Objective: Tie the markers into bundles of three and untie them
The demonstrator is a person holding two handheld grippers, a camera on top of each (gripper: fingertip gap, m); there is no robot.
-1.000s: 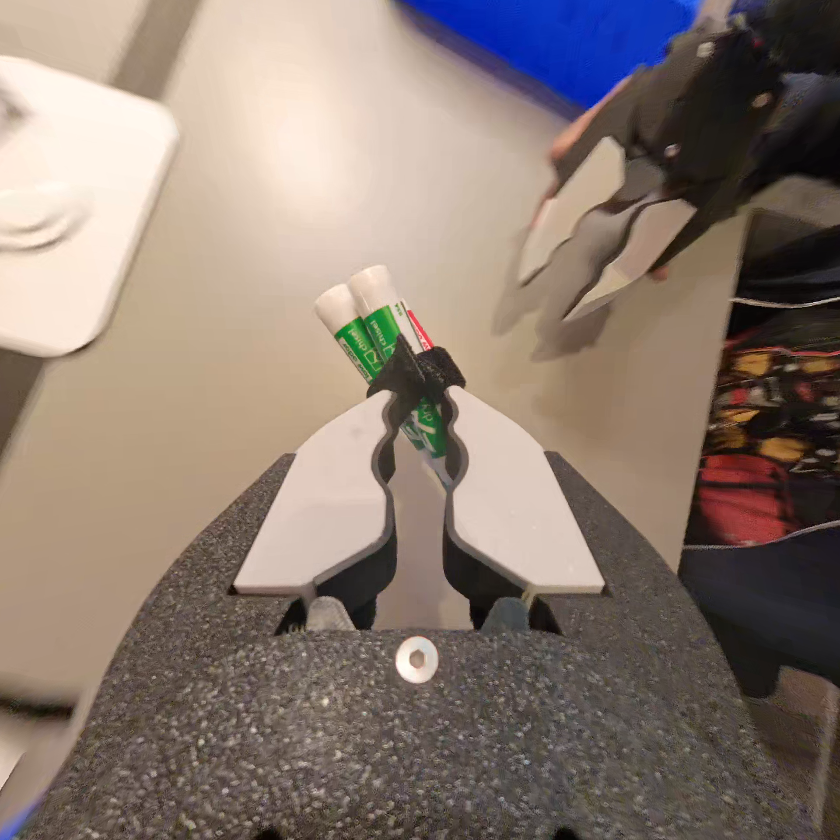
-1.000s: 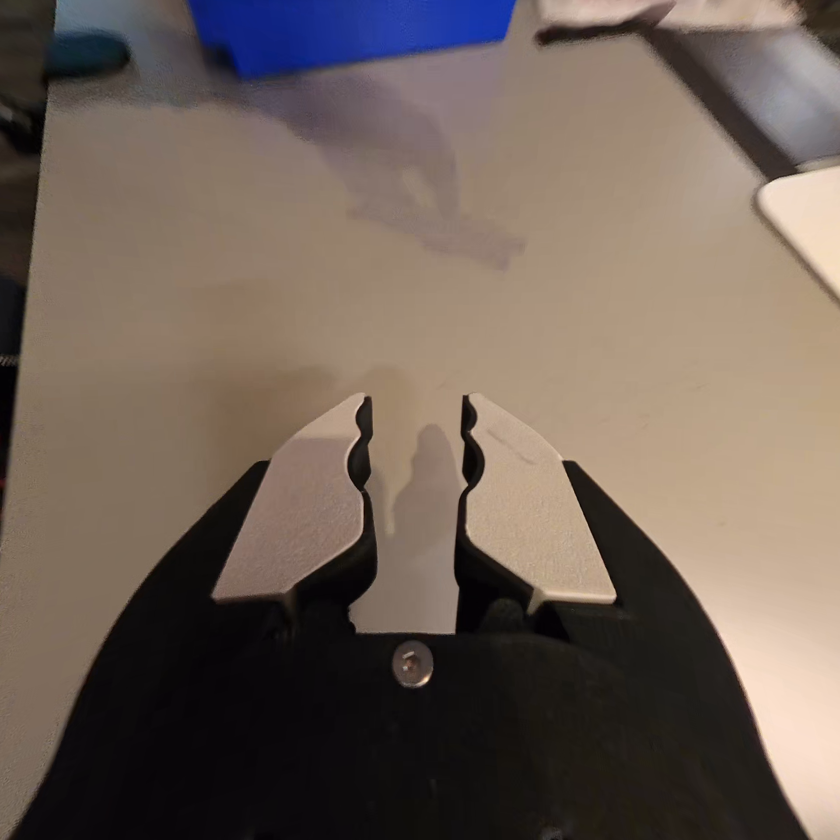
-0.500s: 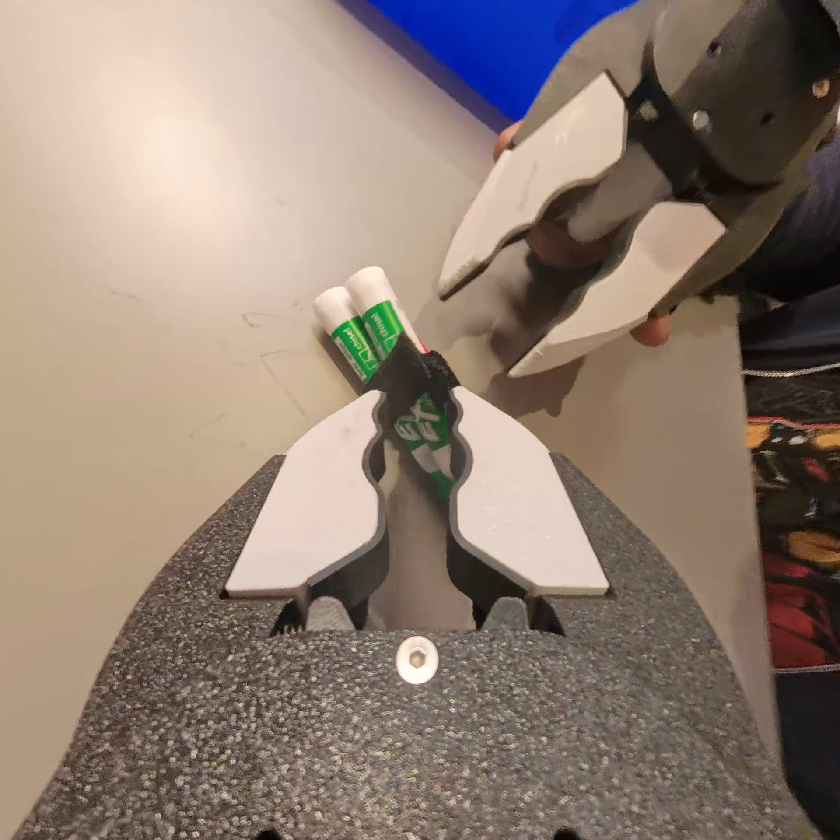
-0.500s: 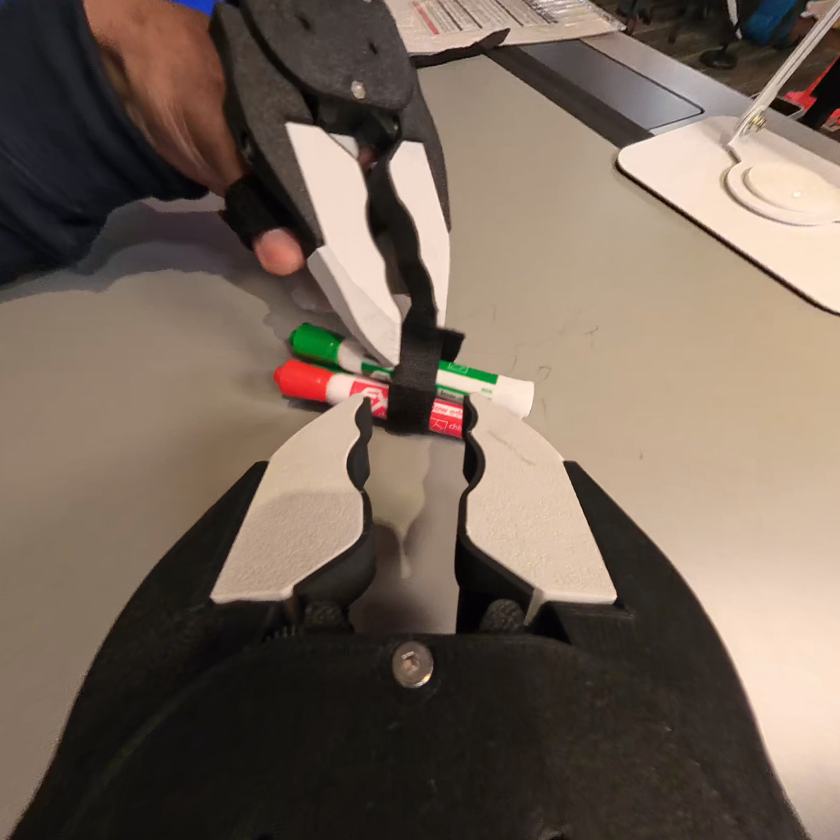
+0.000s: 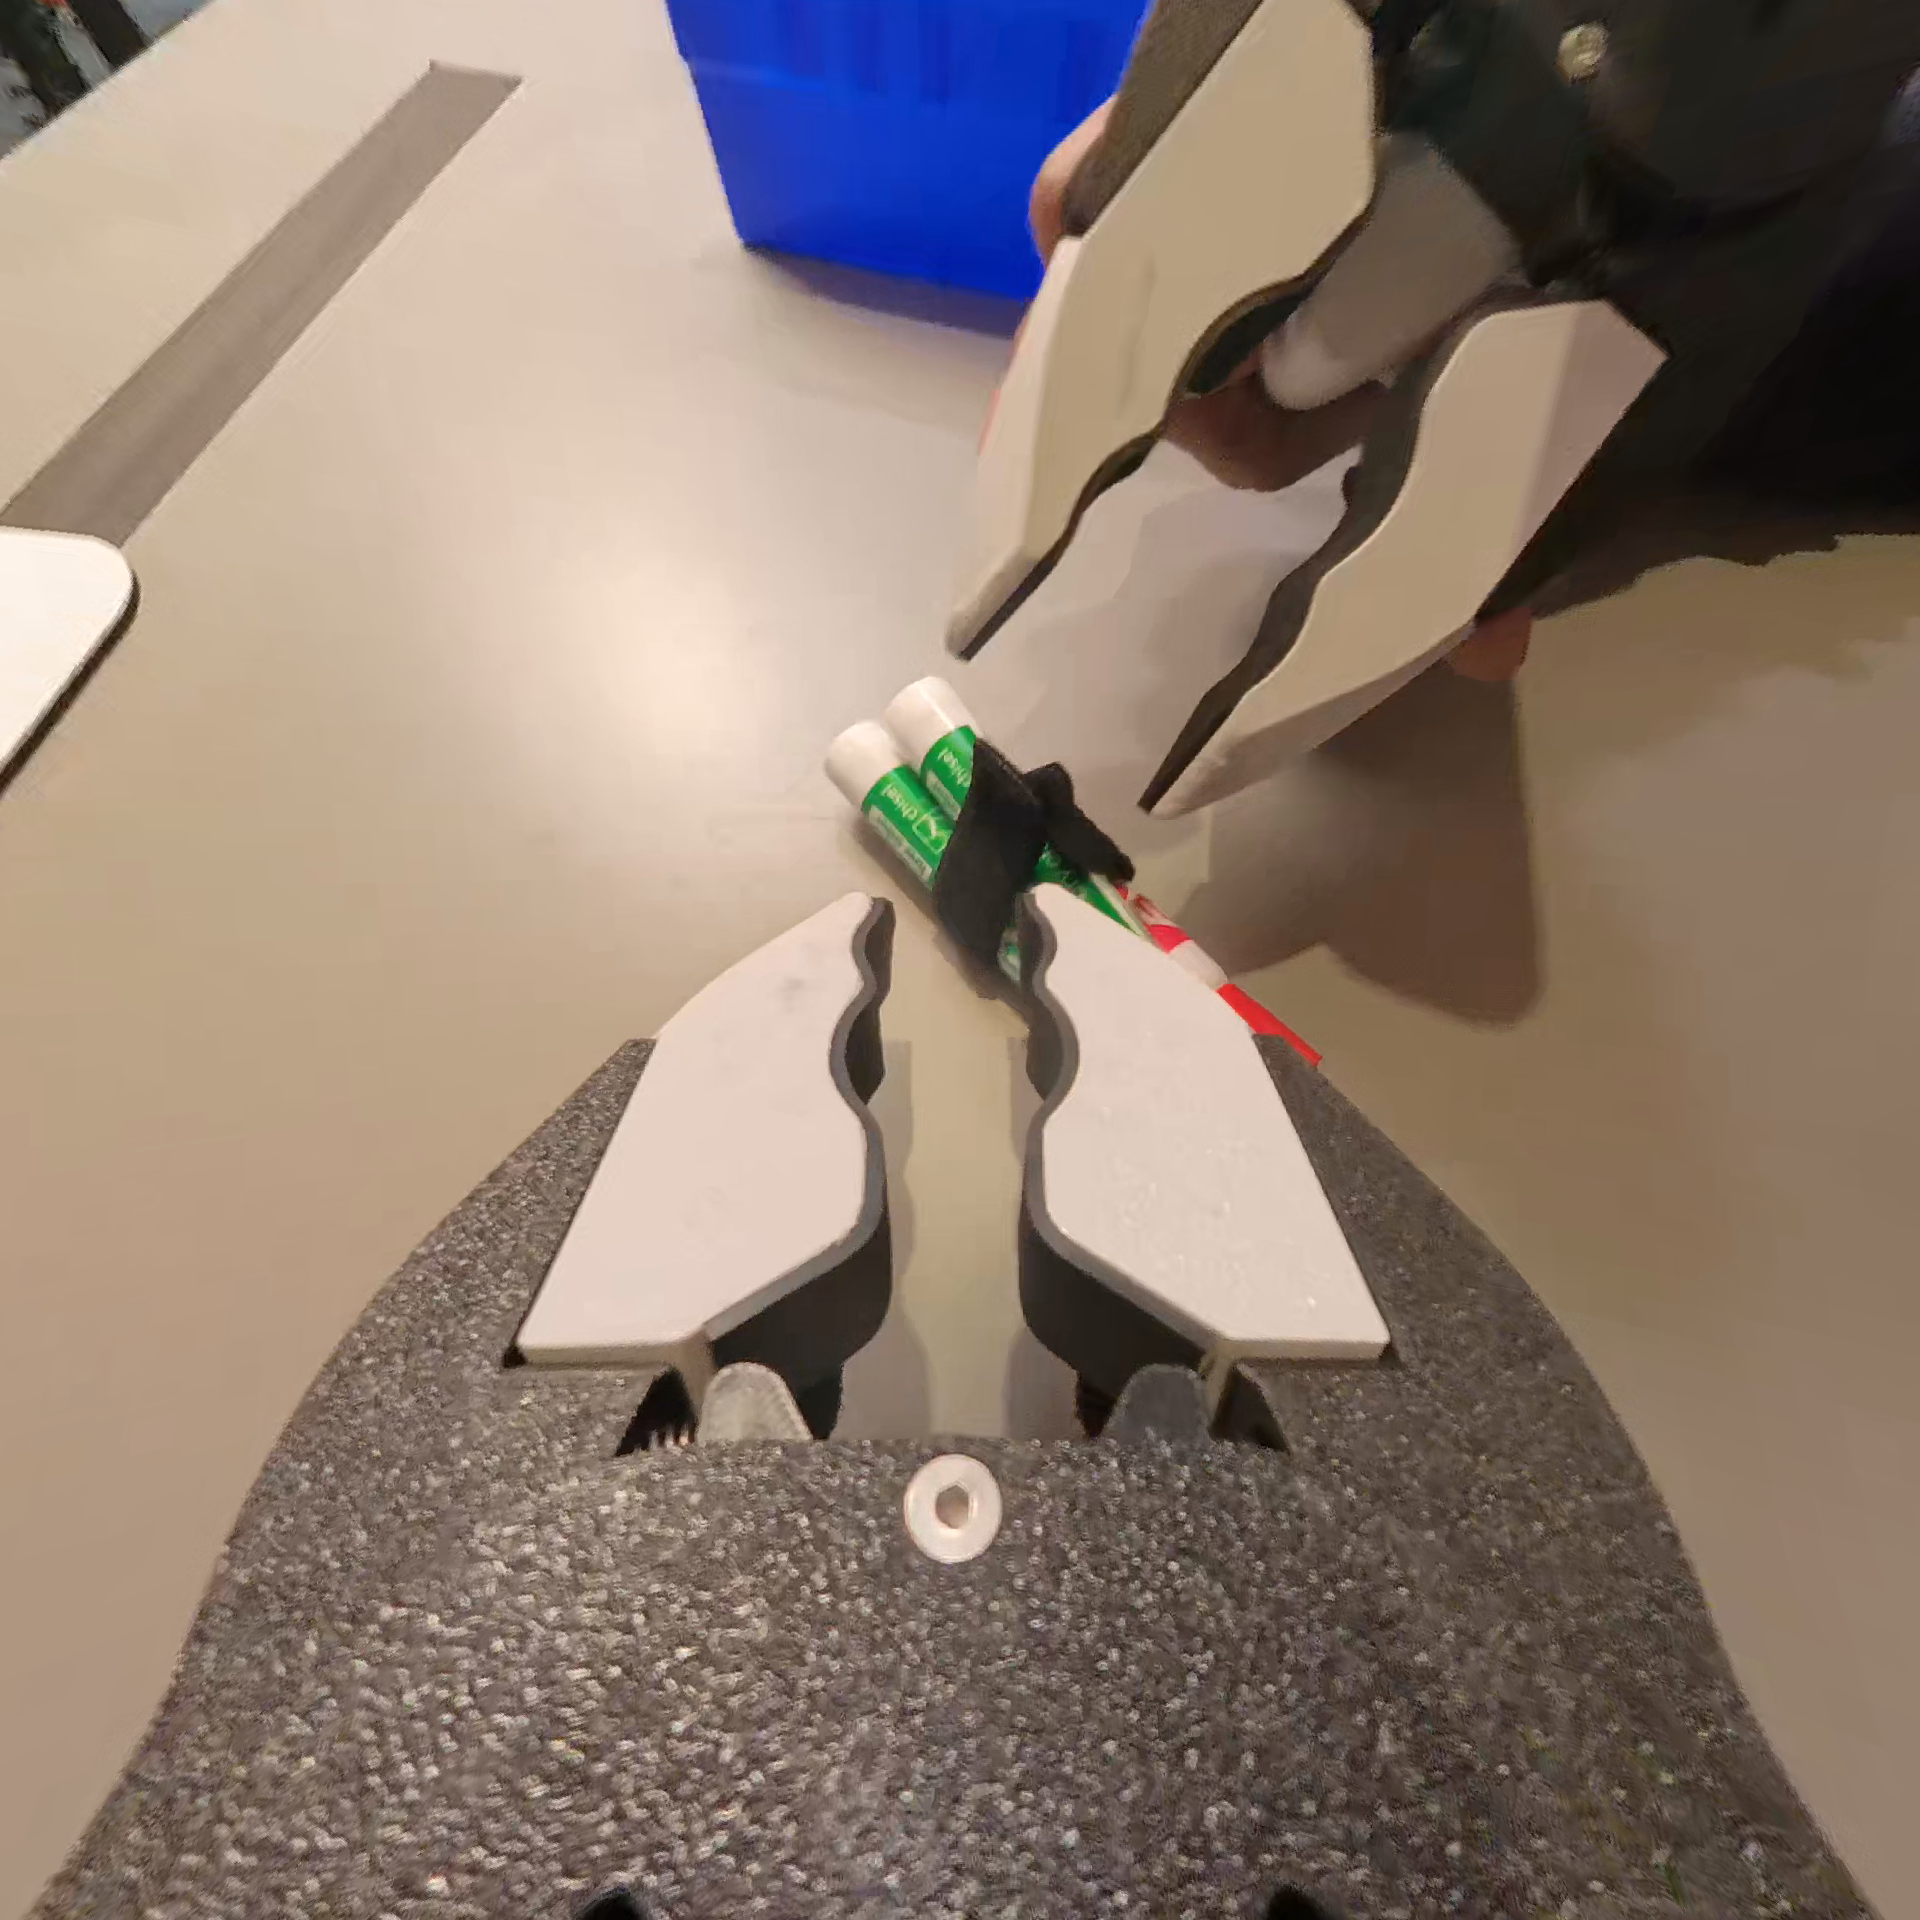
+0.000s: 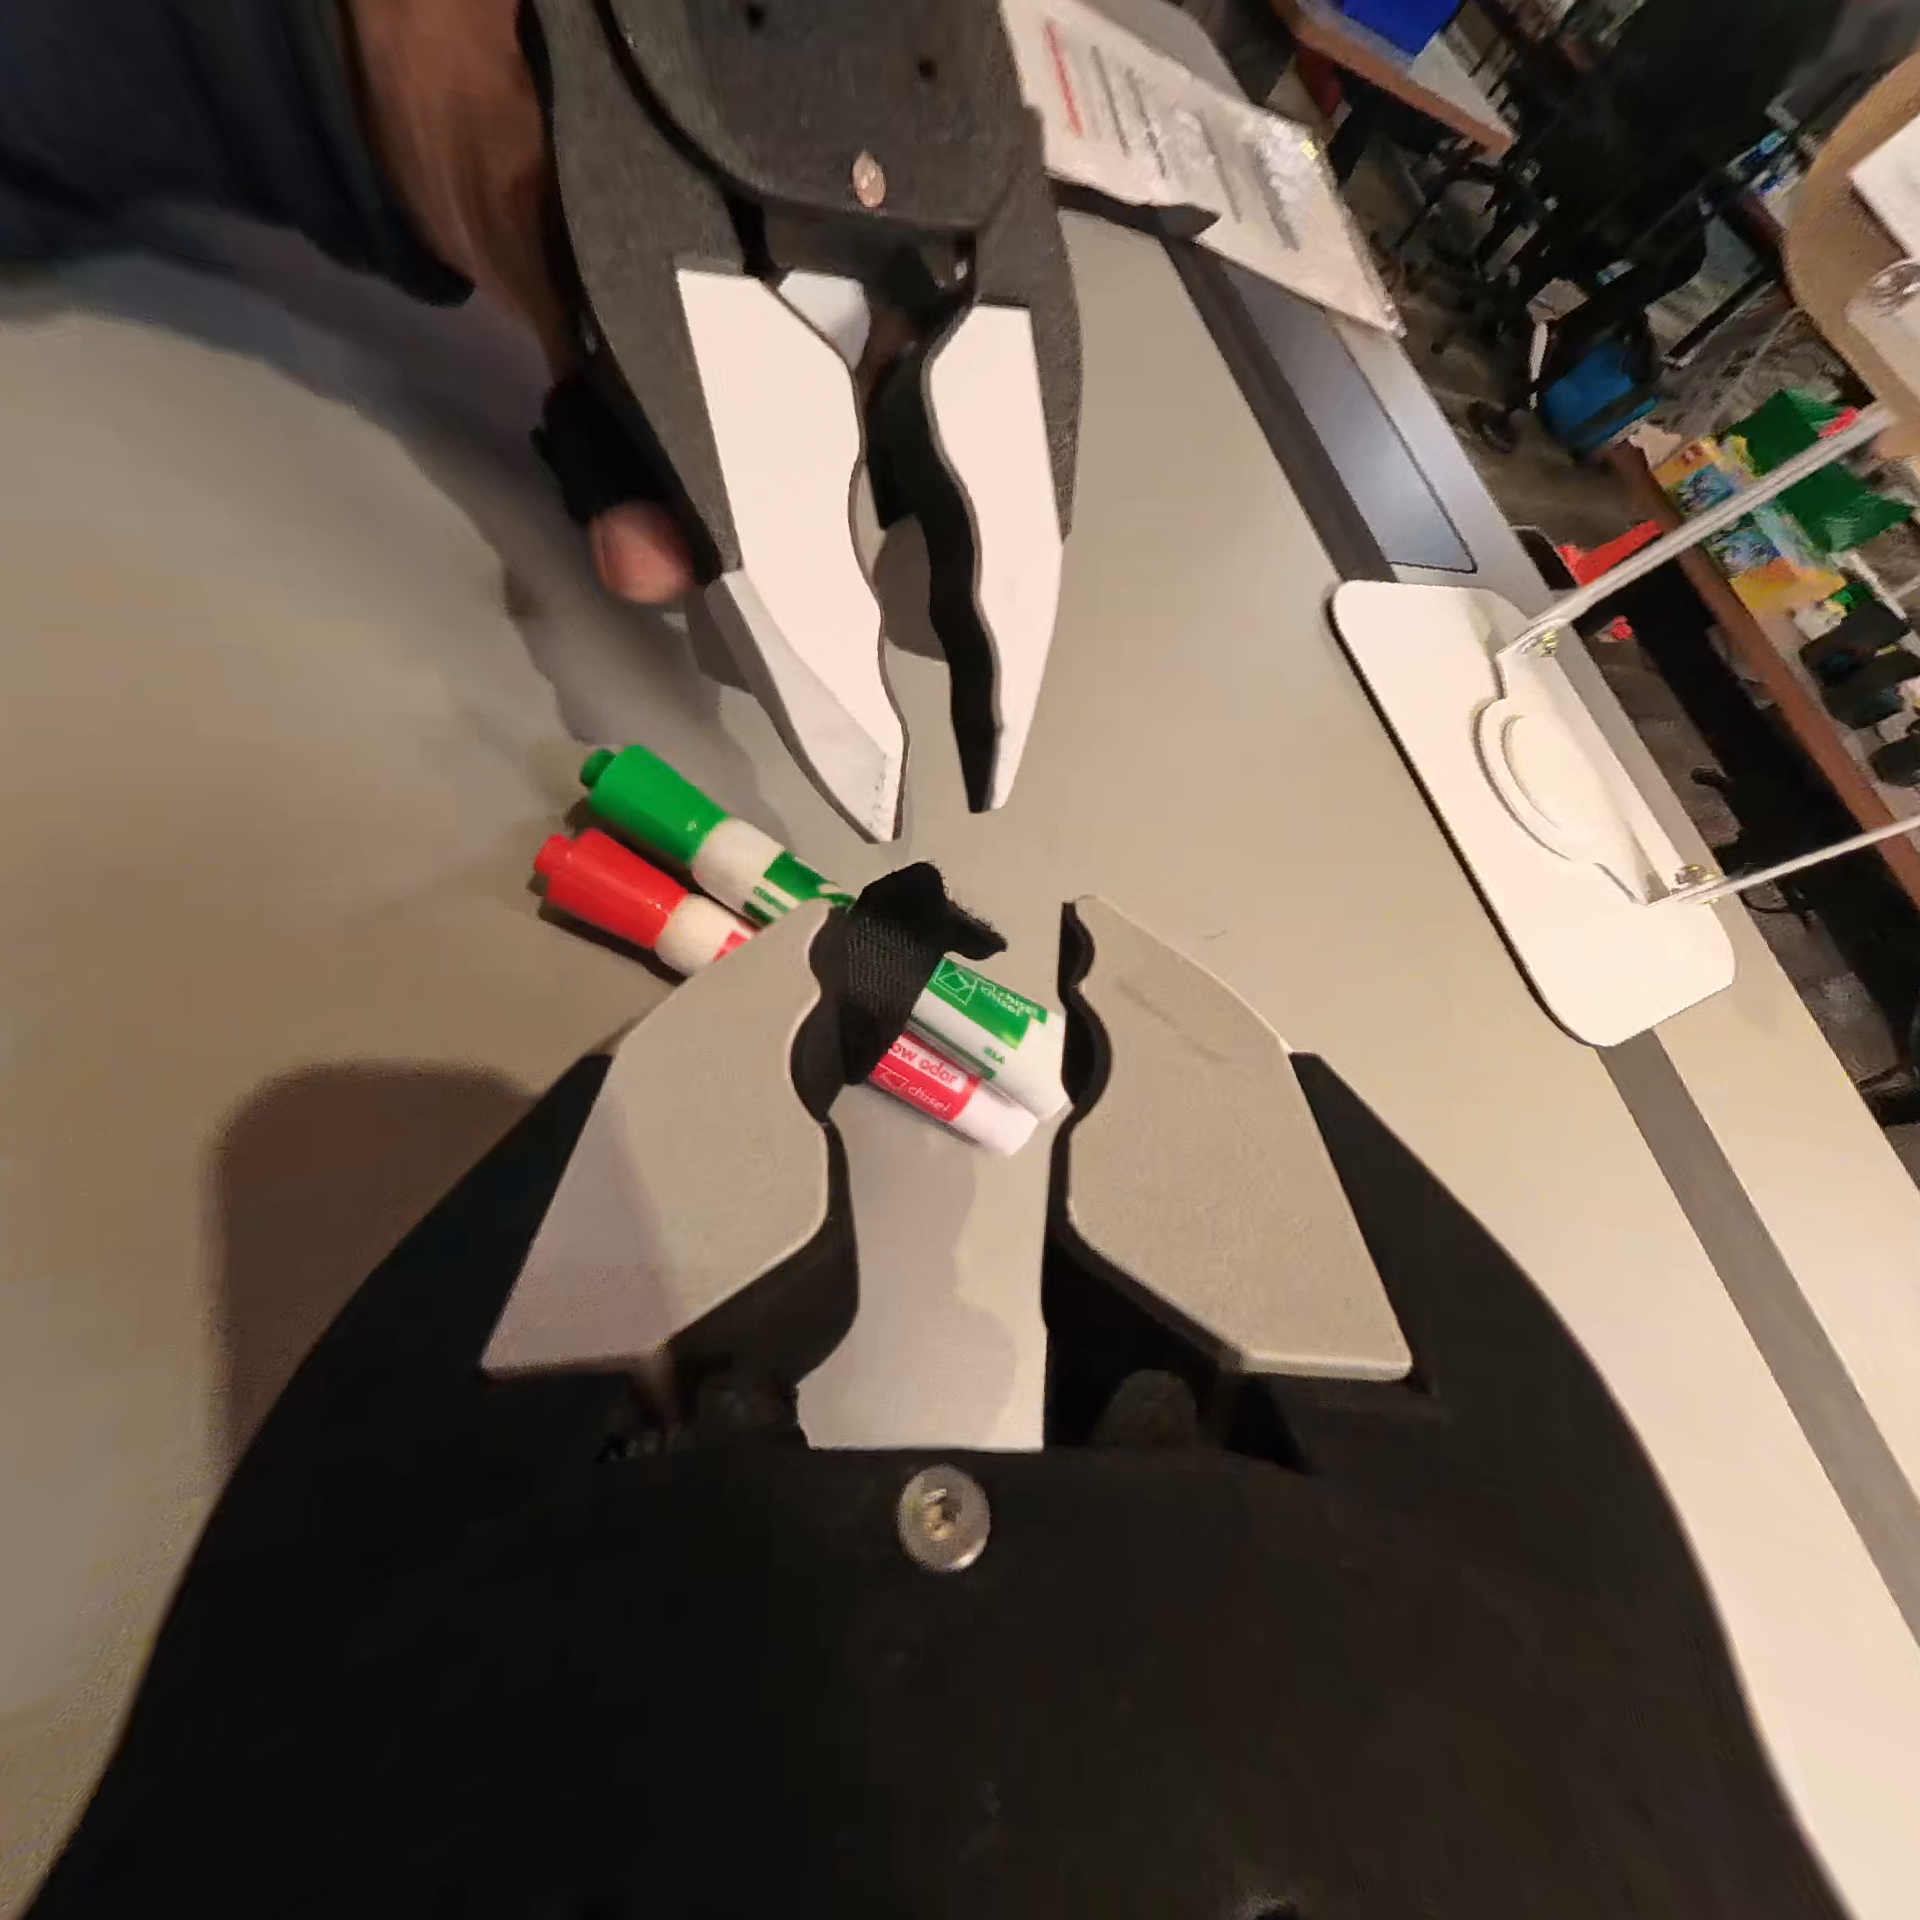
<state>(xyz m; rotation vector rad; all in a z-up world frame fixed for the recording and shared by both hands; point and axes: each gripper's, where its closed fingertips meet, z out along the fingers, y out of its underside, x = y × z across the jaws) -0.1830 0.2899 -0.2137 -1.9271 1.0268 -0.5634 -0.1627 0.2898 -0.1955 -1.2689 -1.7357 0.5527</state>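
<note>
A bundle of three markers [image 5: 902,812], two green and one red, lies on the grey table, wrapped by a black strap [image 5: 987,847]. My left gripper [image 5: 956,920] is open and empty, its tips just short of the strap. My right gripper [image 6: 945,920] is open and empty. In its own view the markers' white ends [image 6: 987,1029] and the strap [image 6: 878,977] show between its fingers. In the left wrist view the right gripper [image 5: 1055,727] hovers just beyond the bundle without touching it. The left gripper [image 6: 935,810] shows above the bundle in the right wrist view.
A blue bin [image 5: 883,135] stands at the table's far side. A white flat base [image 6: 1538,790] with thin metal rods lies by the table edge, also in the left wrist view [image 5: 52,623]. Papers [image 6: 1195,135] lie farther off. Hands hold both grippers. Left and right tips are no more than a few centimetres apart. Both grippers' tips are roughly 30 cm from the white flat base [image 6: 1538,790].
My left gripper has opened, let go of the bundle and pulled back. The bundle now lies on the table. My right gripper has come in close over the bundle.
</note>
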